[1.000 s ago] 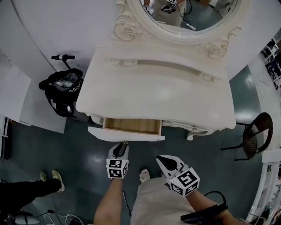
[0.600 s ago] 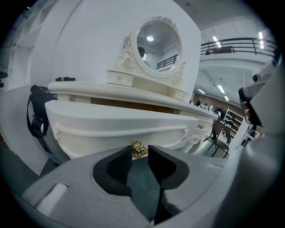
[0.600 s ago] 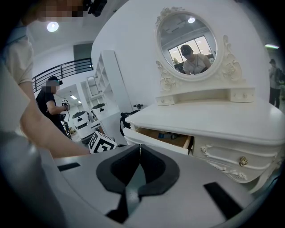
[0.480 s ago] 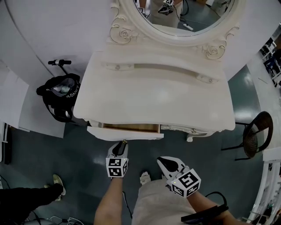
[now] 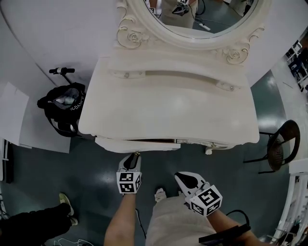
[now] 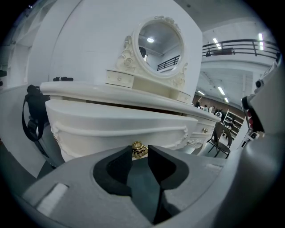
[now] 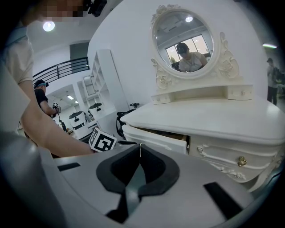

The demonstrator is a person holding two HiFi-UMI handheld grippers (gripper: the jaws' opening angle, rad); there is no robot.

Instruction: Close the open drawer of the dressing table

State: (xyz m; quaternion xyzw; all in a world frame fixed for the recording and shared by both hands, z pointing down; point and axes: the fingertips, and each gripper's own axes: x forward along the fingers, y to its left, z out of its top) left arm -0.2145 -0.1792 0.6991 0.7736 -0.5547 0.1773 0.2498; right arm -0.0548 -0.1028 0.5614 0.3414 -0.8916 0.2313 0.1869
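The cream dressing table [image 5: 168, 108] has its left drawer [image 5: 137, 144] pushed almost flush, with only a thin dark gap under the tabletop. In the left gripper view the drawer front [image 6: 120, 127] fills the middle, and its brass knob [image 6: 138, 152] sits between the tips of my left gripper [image 6: 140, 148], which is shut on it. In the head view the left gripper [image 5: 136, 154] touches the drawer front. My right gripper [image 5: 178, 176] hangs shut and empty below the table's front edge. From the right gripper [image 7: 140, 144] the drawer [image 7: 156, 137] still stands a little out.
A black bag [image 5: 62, 108] and a scooter handle [image 5: 60, 71] stand left of the table. A dark chair [image 5: 279, 149] is on the right. A person's shoes [image 5: 65, 204] show at bottom left. The oval mirror [image 5: 192, 14] rises behind the tabletop.
The drawer has slid in from well open to nearly flush. My left gripper has moved forward with it at the knob. The right gripper has barely moved.
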